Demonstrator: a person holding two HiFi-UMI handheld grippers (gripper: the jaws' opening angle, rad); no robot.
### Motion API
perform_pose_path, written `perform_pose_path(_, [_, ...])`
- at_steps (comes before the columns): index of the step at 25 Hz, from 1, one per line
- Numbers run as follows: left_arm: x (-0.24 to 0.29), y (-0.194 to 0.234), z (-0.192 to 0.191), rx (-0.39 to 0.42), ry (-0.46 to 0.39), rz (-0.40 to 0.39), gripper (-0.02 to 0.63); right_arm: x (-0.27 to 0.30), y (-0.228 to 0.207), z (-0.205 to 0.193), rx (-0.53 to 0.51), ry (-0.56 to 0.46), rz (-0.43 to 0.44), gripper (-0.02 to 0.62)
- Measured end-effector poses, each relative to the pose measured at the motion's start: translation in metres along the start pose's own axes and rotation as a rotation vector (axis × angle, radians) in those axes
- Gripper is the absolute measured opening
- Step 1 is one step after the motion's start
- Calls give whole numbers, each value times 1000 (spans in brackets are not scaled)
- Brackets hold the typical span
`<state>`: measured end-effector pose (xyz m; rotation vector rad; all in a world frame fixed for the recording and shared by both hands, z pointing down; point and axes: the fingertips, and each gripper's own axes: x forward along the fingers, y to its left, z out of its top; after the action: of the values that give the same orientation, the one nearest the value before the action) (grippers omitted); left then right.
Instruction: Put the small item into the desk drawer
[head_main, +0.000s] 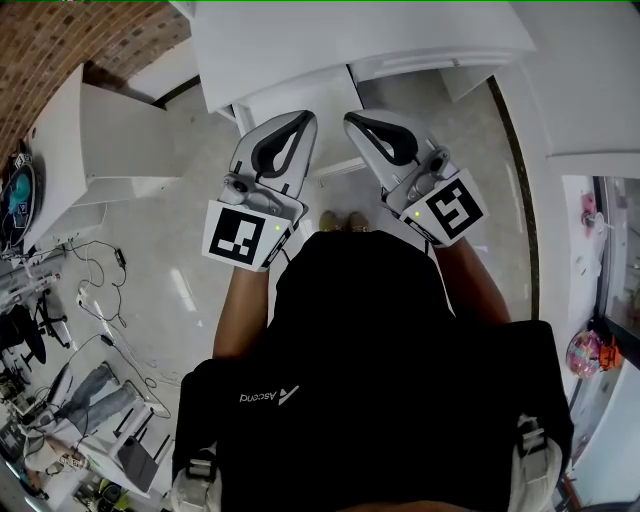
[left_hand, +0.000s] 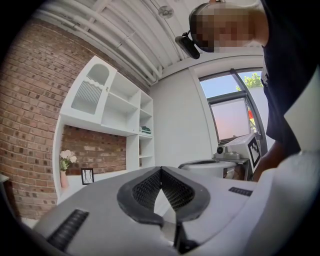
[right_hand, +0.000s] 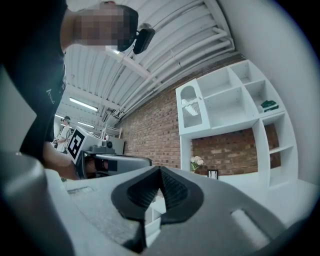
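light: bright, like day | from: window (left_hand: 231, 119) glows pink-white; strip lamps (right_hand: 82, 104) up high | glare: white streak on floor (head_main: 185, 290) | shadows: soft; black shirt (head_main: 380, 380) shows little detail | lens: black round corners in both gripper views; shelves (right_hand: 235, 100) bend | focus: left gripper (left_hand: 161, 169) and right gripper (right_hand: 160, 169) soft up close; far wall sharp

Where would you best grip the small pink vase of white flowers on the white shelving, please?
Grip the pink vase by its body below the white flowers, coming level from the open front: it stands upright, red brick wall behind, white side panel alongside.
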<state>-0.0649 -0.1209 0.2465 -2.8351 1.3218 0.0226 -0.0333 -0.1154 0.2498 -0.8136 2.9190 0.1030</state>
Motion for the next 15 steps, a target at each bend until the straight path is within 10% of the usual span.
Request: perform_pose_path(15, [-6, 7, 1, -1, -8, 4, -2, 3, 1, -4, -5, 18, -14, 0])
